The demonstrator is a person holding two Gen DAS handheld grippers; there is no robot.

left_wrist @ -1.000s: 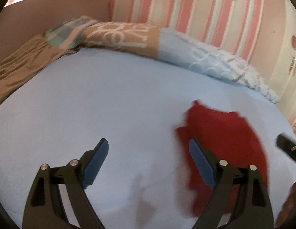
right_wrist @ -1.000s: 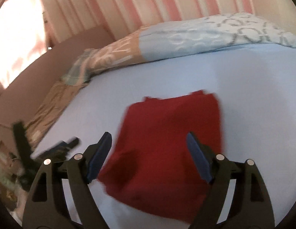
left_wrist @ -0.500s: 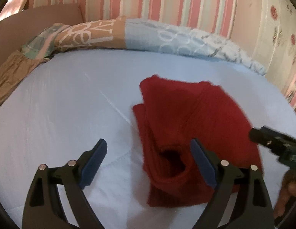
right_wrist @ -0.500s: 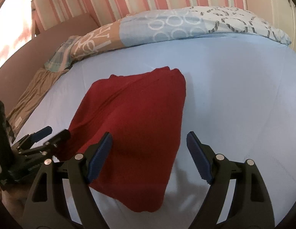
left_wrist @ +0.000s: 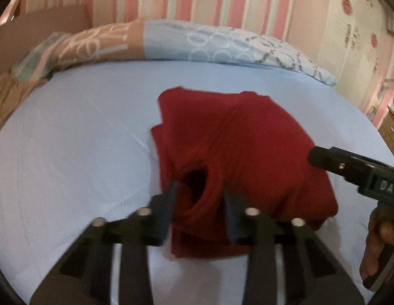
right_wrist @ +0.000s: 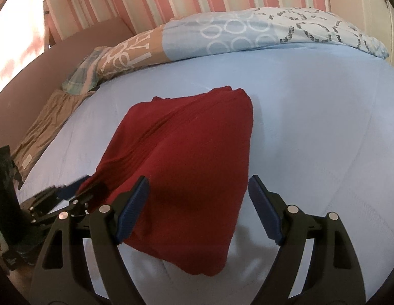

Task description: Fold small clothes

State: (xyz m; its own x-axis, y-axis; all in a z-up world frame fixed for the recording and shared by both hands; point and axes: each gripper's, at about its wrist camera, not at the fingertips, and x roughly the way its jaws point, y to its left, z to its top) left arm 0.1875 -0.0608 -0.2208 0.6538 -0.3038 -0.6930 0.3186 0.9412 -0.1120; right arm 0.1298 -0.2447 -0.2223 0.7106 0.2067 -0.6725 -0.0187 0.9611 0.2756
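A dark red knitted garment [left_wrist: 242, 152] lies partly folded on the light blue bed sheet [left_wrist: 69, 157]; it also shows in the right wrist view [right_wrist: 186, 167]. My left gripper [left_wrist: 199, 203] has its jaws half closed around the garment's near rolled edge, with a gap still between them. It shows at the left of the right wrist view [right_wrist: 69, 195]. My right gripper [right_wrist: 198, 211] is open over the garment's near right corner, holding nothing. Its body shows at the right of the left wrist view [left_wrist: 354, 170].
A patterned pillow and duvet [left_wrist: 171, 43] lie along the far side of the bed against a striped wall. A brown cloth [right_wrist: 44, 127] lies at the left bed edge beside a brown headboard [left_wrist: 31, 38]. A cupboard [left_wrist: 362, 38] stands at the right.
My left gripper has moved right onto the garment's near edge and its jaws have narrowed from wide open. My right gripper has stayed open and come closer over the garment.
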